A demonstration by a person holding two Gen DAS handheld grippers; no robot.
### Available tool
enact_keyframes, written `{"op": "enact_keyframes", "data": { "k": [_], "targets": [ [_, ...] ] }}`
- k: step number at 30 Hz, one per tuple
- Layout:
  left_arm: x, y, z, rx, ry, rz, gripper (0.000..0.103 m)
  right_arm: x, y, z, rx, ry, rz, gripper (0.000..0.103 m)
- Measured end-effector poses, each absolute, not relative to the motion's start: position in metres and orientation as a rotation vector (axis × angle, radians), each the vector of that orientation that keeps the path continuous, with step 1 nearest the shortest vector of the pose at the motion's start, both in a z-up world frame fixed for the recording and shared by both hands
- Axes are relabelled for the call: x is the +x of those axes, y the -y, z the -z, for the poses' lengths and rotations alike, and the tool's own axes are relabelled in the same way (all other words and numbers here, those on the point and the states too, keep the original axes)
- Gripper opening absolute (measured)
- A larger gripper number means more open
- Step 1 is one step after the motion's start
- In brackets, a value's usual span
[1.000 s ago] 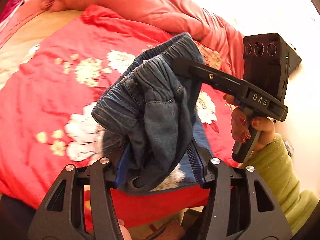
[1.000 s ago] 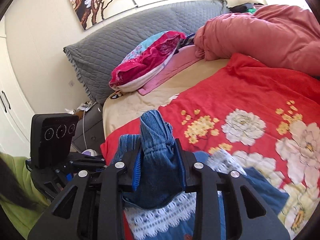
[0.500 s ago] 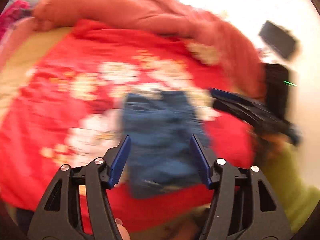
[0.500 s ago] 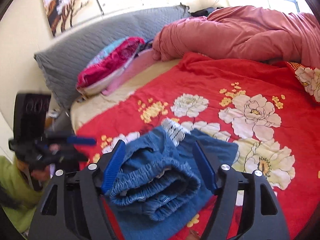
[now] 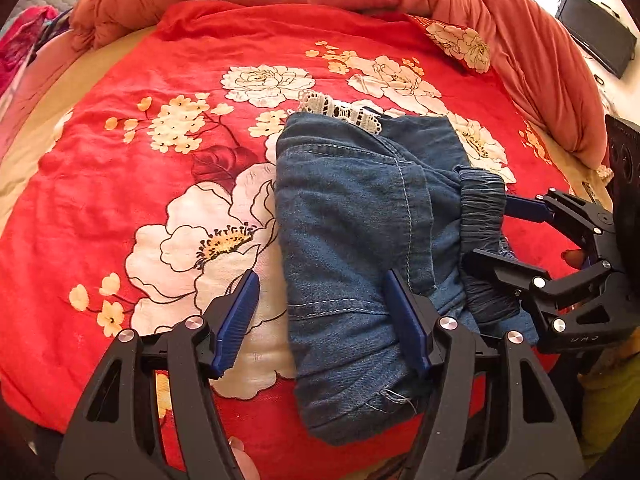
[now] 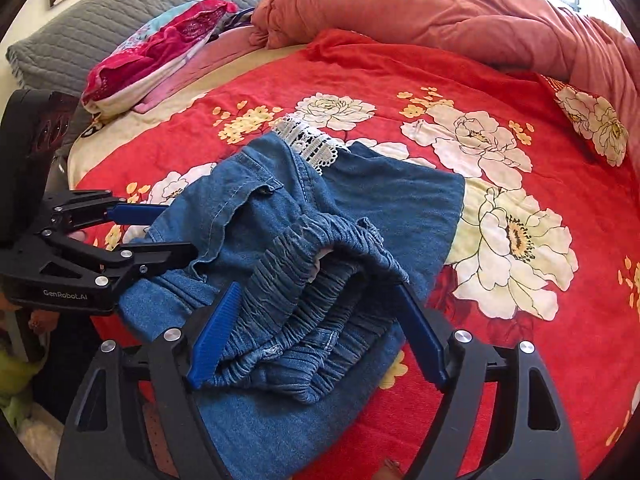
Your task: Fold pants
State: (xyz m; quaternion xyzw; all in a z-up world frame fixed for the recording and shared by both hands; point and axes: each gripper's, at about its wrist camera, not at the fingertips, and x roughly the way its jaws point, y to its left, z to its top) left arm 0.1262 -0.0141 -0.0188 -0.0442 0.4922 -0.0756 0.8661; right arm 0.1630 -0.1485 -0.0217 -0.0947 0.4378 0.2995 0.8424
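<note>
The blue denim pants (image 5: 360,216) lie folded in a bundle on the red floral bedspread (image 5: 160,92), white lace trim (image 5: 340,110) showing at the far edge. My left gripper (image 5: 320,304) is open, over the bundle's near left edge. My right gripper (image 6: 316,312) is open around the gathered elastic waistband (image 6: 304,264), not clamping it. The right gripper also shows in the left wrist view (image 5: 488,232), and the left gripper in the right wrist view (image 6: 176,232), beside the pants.
A bunched salmon quilt (image 6: 440,12) runs along the far side of the bed. A pink patterned pillow (image 6: 160,44) and a grey headboard (image 6: 100,20) lie at the far left. A dark screen (image 5: 596,36) stands at the far right. The bed's edge is just below the grippers.
Both grippers were shut on the pants and held them up a second ago. They have since opened, and the pants now lie folded on the bedspread.
</note>
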Motion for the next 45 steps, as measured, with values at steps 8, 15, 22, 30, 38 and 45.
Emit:
{"op": "enact_keyframes", "data": {
  "k": [8, 15, 22, 30, 38, 45],
  "targets": [
    [0.119, 0.018, -0.005, -0.088, -0.98, 0.185, 0.06, 0.148, 0.17, -0.017, -0.081, -0.822, -0.623, 0.084],
    [0.124, 0.021, -0.016, -0.08, -0.944, 0.19, 0.066, 0.151, 0.196, -0.025, 0.063, -0.824, -0.575, 0.086],
    [0.144, 0.015, 0.004, -0.079, -0.982, 0.172, 0.076, 0.17, 0.205, -0.002, 0.223, -0.934, -0.591, 0.094],
    [0.163, 0.007, 0.032, -0.22, -1.042, 0.258, 0.082, 0.191, 0.203, 0.033, 0.32, -1.052, -0.607, 0.099],
    [0.168, 0.011, 0.034, -0.277, -1.064, 0.326, 0.062, 0.207, 0.192, 0.04, 0.334, -1.031, -0.675, 0.096],
    [0.16, 0.018, 0.023, -0.26, -1.02, 0.297, 0.042, 0.197, 0.191, 0.032, 0.34, -0.94, -0.725, 0.05]
  ]
}}
